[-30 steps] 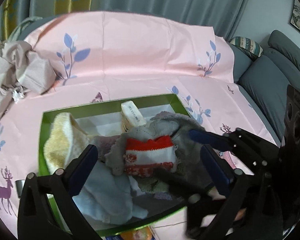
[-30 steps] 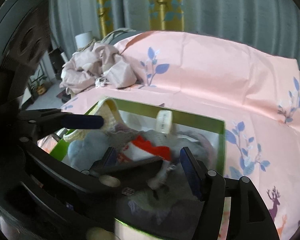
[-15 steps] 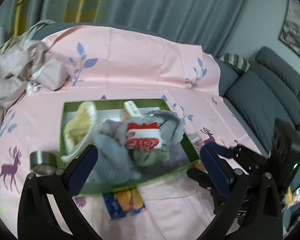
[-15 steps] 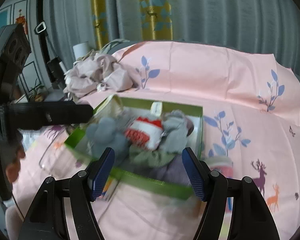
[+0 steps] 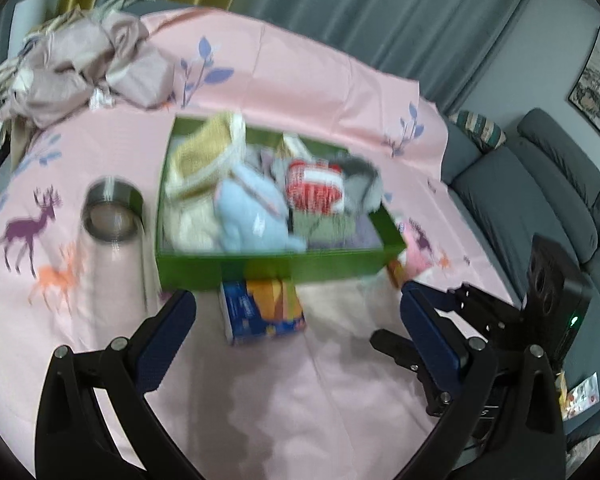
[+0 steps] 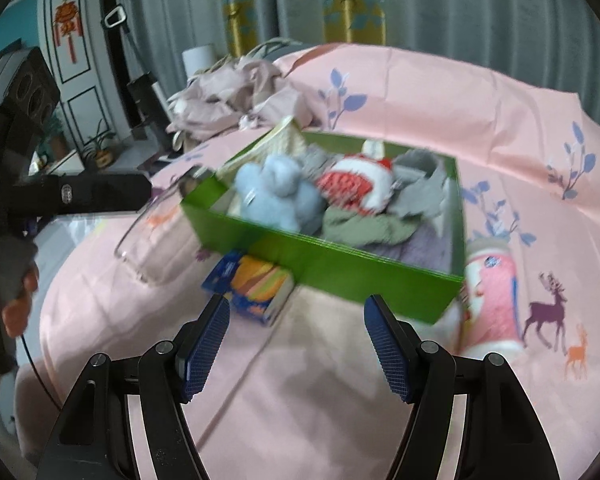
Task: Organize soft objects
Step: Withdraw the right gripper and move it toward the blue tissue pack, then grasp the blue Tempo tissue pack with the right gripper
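A green box (image 5: 260,268) (image 6: 332,268) sits on the pink cloth, filled with soft things: a light blue plush (image 5: 248,216) (image 6: 276,196), a red and white knit piece (image 5: 316,188) (image 6: 356,184), grey and olive cloths (image 6: 364,228) and a cream knit (image 5: 200,152). My left gripper (image 5: 296,328) is open, held back from the box's near wall with nothing between its fingers. My right gripper (image 6: 296,340) is open too, empty, in front of the box. In the left wrist view the right gripper (image 5: 480,320) shows at the right.
A blue and orange packet (image 5: 260,308) (image 6: 252,284) lies against the box's near wall. A clear glass cup (image 5: 112,212) (image 6: 156,236) lies left of the box, a pink tube (image 6: 492,300) to its right. Crumpled beige cloth (image 5: 84,68) sits at the far left, a grey sofa (image 5: 540,208) at the right.
Both grippers have drawn back out of the box toward the near side; the box now sits farther off and the packet, cup and pink tube have come into view.
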A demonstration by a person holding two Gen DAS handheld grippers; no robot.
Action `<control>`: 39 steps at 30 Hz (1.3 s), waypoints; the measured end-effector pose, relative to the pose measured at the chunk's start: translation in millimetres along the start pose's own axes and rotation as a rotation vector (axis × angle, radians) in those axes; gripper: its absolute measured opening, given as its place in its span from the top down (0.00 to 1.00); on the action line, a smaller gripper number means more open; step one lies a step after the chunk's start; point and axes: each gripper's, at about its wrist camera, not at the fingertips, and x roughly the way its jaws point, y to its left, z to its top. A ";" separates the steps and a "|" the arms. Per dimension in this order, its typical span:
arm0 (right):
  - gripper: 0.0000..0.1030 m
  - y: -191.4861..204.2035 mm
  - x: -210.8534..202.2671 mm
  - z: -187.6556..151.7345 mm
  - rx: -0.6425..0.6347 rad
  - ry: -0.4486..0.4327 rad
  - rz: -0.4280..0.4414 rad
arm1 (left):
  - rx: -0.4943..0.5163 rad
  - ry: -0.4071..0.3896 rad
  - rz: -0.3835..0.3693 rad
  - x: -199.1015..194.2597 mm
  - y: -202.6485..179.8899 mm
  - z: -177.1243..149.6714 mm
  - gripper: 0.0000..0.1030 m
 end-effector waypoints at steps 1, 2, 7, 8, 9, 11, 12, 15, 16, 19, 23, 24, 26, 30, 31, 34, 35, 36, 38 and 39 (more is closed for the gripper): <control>0.31 2.4 2.6 -2.3 -0.001 0.010 0.003 | -0.003 0.013 0.005 5.0 0.3 -5.2 0.01; 0.31 4.9 6.8 -5.6 -0.003 0.025 0.007 | -0.009 0.024 0.004 9.0 1.4 -8.6 0.01; 0.31 16.4 20.7 -18.5 -0.016 0.070 0.028 | -0.042 0.091 0.000 33.2 6.9 -25.3 0.01; 0.31 17.3 22.6 -20.1 -0.017 0.074 0.032 | -0.044 0.103 -0.002 37.6 7.5 -27.9 0.01; 0.31 18.3 25.1 -21.2 -0.017 0.079 0.036 | -0.045 0.110 -0.004 39.9 8.6 -28.4 0.01; 0.31 19.3 29.7 -21.8 -0.015 0.089 0.046 | -0.047 0.122 -0.013 45.5 9.6 -29.3 0.01; 0.31 19.7 33.4 -21.8 -0.015 0.094 0.053 | -0.048 0.125 -0.017 47.2 10.0 -29.1 0.01; 0.31 21.7 43.8 -20.2 -0.024 0.109 0.065 | -0.046 0.135 -0.031 54.3 10.6 -26.2 0.02; 0.31 22.6 46.5 -19.3 -0.026 0.113 0.068 | -0.049 0.138 -0.030 57.5 11.6 -24.7 0.02; 0.31 23.8 57.2 -16.7 -0.029 0.125 0.084 | -0.068 0.149 -0.033 66.3 16.4 -20.6 0.09; 0.31 24.7 72.2 -11.3 -0.049 0.140 0.092 | -0.078 0.158 -0.024 75.1 20.3 -16.0 0.11; 0.31 25.0 75.0 -10.5 -0.053 0.143 0.093 | -0.081 0.158 -0.024 75.7 22.1 -15.0 0.12; 0.31 25.0 82.0 -8.0 -0.061 0.151 0.099 | -0.091 0.161 -0.026 77.9 26.5 -12.6 0.13; 0.31 25.3 93.6 -4.0 -0.079 0.164 0.106 | -0.097 0.178 -0.015 83.2 33.2 -8.5 0.21; 0.31 25.8 95.7 -3.5 -0.082 0.163 0.114 | -0.096 0.183 -0.010 84.3 34.7 -8.0 0.24; 0.31 28.4 102.2 -3.1 -0.081 0.163 0.141 | -0.102 0.183 -0.023 85.3 40.7 -8.2 0.24; 0.32 28.9 103.4 -2.9 -0.076 0.156 0.146 | -0.098 0.183 -0.024 85.5 41.8 -8.6 0.25; 0.33 29.5 103.8 -2.6 -0.074 0.148 0.148 | -0.087 0.187 -0.020 86.9 42.0 -8.9 0.25; 0.37 29.7 104.9 -2.2 -0.078 0.146 0.137 | -0.074 0.191 -0.018 87.9 42.9 -9.3 0.25; 0.39 29.4 105.4 -2.0 -0.079 0.145 0.132 | -0.068 0.192 -0.017 88.1 43.0 -9.2 0.25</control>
